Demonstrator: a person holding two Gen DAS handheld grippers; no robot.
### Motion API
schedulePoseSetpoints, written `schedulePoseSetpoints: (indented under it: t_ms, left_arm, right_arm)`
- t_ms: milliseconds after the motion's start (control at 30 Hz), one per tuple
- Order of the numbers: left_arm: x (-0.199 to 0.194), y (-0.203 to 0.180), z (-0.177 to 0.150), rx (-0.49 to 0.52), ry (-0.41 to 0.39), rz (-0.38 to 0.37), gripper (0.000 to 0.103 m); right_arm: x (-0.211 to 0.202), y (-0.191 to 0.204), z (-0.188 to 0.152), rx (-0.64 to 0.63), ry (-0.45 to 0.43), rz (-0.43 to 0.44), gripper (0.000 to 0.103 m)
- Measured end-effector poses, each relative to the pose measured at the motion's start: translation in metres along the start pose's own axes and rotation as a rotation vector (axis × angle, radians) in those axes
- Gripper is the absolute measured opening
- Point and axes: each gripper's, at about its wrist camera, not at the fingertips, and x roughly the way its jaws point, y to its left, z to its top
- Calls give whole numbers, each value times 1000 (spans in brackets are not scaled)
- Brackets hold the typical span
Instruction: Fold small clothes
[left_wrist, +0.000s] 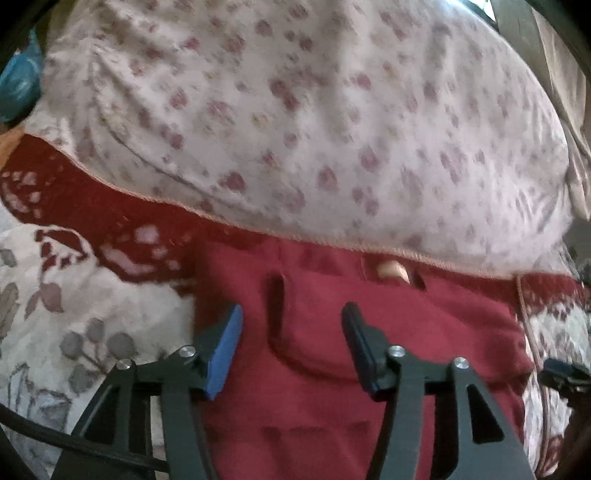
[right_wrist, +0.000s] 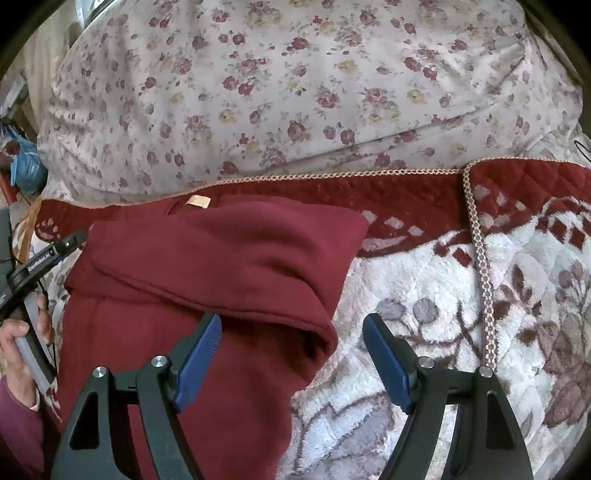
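The right gripper (right_wrist: 291, 325), black-framed with blue ribbed pads, hangs nearest the lens with its jaws spread wide and nothing pinched; its left pad sits over the folded edge of the dark red fleece garment (right_wrist: 207, 266). That garment lies on a plush white blanket with grey and brown flowers and a red quilted border (right_wrist: 424, 295), just below a pale rose-print pillow (right_wrist: 295, 92). The left gripper (left_wrist: 291, 314) hovers above the same garment, jaws parted and empty.
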Motion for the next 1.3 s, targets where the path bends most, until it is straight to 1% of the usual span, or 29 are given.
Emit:
schedulePoseSetpoints:
  t_ms: [67, 133, 167, 233, 267, 300, 333, 367, 433, 533, 633, 667, 700, 733, 767, 800, 867, 933, 967, 1000, 1033, 1067, 1100, 1133, 1167, 1200, 1233, 1267, 1300]
  left_arm:
    - [10, -2, -5, 10, 50, 36, 56]
    - [21, -2, -9, 22, 77, 69, 57]
    - [26, -1, -10, 19, 83, 75, 57]
    - [28, 0, -10, 9, 69, 70, 57]
    - [27, -2, -10, 13, 59, 61, 52]
    - [26, -3, -11, 24, 53, 48, 44]
    - [24, -5, -10, 39, 47, 45, 24]
    - [21, -7, -9, 53, 35, 57, 17]
    - [13, -6, -7, 46, 5, 34, 11]
    - [-3, -3, 0, 10, -10, -28, 10]
    - [-18, -1, 3, -1, -18, -57, 10]
    - [-20, -1, 3, -5, -15, -62, 10]
    - [-22, 0, 3, -7, -12, -64, 10]
    - [-23, 0, 2, -9, -6, -61, 10]
    - [-23, 1, 0, -10, 6, -48, 9]
    - [-24, 2, -2, -13, 15, -42, 9]
    - [-24, 6, -8, -9, 46, -28, 9]
    - [-14, 8, -15, 13, 98, 17, 9]
    - [-5, 10, -20, 17, 137, 46, 10]
    - [2, 13, -23, 13, 160, 55, 10]
    - [6, 14, -25, 8, 165, 61, 10]
    - [4, 13, -25, 11, 158, 65, 10]
    - [2, 12, -23, 16, 149, 67, 10]
    - [-2, 10, -21, 19, 133, 65, 9]
    - [-5, 10, -19, 23, 119, 63, 9]
    - [-7, 10, -18, 23, 114, 60, 9]
    - [-7, 10, -18, 22, 117, 59, 10]
    - [-6, 10, -18, 22, 122, 62, 10]
    - [-6, 9, -18, 24, 128, 67, 10]
  right_arm:
    - [1, 1, 0, -2, 7, 4, 83]
    - [1, 2, 0, -3, 3, 2, 83]
    - [0, 2, 1, -2, -1, 2, 83]
    - [0, 2, 2, -1, -2, 11, 83]
    - [2, 3, 2, -4, 1, 14, 83]
    - [3, 4, 2, -10, 6, 11, 83]
    - [6, 6, 1, -21, 16, 5, 83]
    - [8, 7, 1, -28, 24, 1, 83]
    - [10, 9, 0, -42, 33, -6, 83]
    - [9, 7, 1, -46, 24, -18, 83]
    - [9, 3, 1, -54, 7, -37, 83]
    - [10, 4, 2, -64, 2, -47, 82]
    - [11, 5, 2, -74, -4, -63, 78]
    - [13, 7, 2, -87, -9, -80, 63]
    - [17, 7, 3, -101, 0, -87, 42]
    - [21, 8, 3, -113, 17, -88, 32]
    - [21, 10, 0, -153, 34, -122, 19]
    - [19, 10, -4, -187, 45, -112, 18]
    - [22, 8, -6, -192, 69, -110, 18]
    - [26, 6, -8, -197, 98, -112, 18]
    - [32, 1, -10, -186, 130, -115, 18]
    - [31, -2, -11, -161, 141, -97, 19]
    - [27, -7, -9, -123, 139, -58, 19]
    - [18, -12, -6, -80, 117, -6, 20]
    - [8, -17, -2, -46, 77, 44, 31]
    - [1, -20, 2, -16, 40, 74, 46]
    - [-2, -25, 6, 21, 4, 88, 78]
    - [-1, -31, 11, 71, -28, 71, 95]
    - [5, -34, 16, 103, -39, 41, 95]
